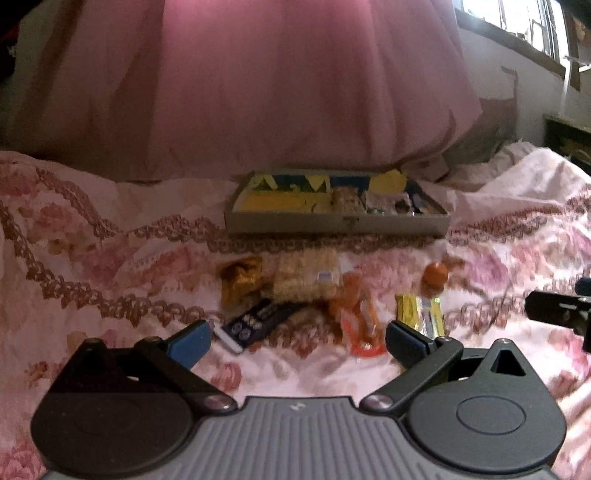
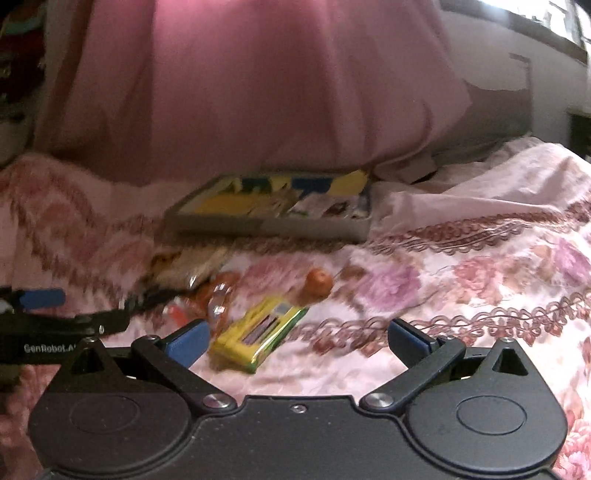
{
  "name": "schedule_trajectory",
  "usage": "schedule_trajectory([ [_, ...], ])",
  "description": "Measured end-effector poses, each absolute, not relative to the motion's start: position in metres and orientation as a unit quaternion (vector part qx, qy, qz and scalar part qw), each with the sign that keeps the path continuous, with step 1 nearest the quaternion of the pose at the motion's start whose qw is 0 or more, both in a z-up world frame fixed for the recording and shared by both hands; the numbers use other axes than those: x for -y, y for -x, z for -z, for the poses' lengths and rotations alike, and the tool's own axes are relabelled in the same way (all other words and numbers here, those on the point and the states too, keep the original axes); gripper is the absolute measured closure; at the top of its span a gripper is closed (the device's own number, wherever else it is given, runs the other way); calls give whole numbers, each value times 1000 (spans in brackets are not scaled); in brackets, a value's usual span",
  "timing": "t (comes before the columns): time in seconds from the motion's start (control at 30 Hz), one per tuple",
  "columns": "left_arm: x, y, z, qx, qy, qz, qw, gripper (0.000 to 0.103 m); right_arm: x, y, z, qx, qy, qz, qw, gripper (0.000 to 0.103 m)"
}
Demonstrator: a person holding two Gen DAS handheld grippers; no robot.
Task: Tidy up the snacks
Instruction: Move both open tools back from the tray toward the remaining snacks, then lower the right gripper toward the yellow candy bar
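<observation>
Loose snacks lie on a floral bedspread [image 1: 110,258]: a gold wrapper [image 1: 242,278], a clear pack of biscuits [image 1: 306,277], a dark blue packet [image 1: 255,323], an orange packet [image 1: 356,314], a yellow bar [image 1: 419,312] and a small orange round sweet [image 1: 436,275]. Behind them a shallow grey box [image 1: 336,221] holds several snacks. My left gripper [image 1: 299,341] is open and empty just short of the pile. My right gripper [image 2: 299,341] is open and empty, with the yellow bar [image 2: 258,332] by its left finger and the box [image 2: 266,223] farther back.
A large pink pillow [image 1: 240,85] rises behind the box. A window [image 1: 517,22] and wall are at the upper right. The right gripper's body [image 1: 557,312] shows at the right edge of the left wrist view. The left gripper [image 2: 55,321] shows at the left edge of the right wrist view.
</observation>
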State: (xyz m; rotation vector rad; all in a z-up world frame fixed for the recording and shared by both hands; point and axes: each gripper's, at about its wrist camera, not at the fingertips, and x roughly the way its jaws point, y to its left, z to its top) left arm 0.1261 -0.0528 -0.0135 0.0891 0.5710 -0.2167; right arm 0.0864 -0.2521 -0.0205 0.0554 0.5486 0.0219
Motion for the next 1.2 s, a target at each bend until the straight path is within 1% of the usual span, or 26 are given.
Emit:
schedule_trajectory([
  [0.33, 25, -134, 33, -305, -37, 97, 947, 0, 229, -103, 37, -328, -2, -35, 944, 1],
  [0.67, 20, -147, 40, -318, -44, 90, 943, 0, 216, -109, 46, -356, 19, -55, 933, 1],
  [1.0, 17, -158, 41, -333, -26, 87, 938, 0, 223, -121, 49, -364, -17, -50, 930, 1],
  [1.2, 25, -172, 39, -337, -29, 98, 936, 0, 233, -129, 50, -354, -26, -33, 934, 1],
])
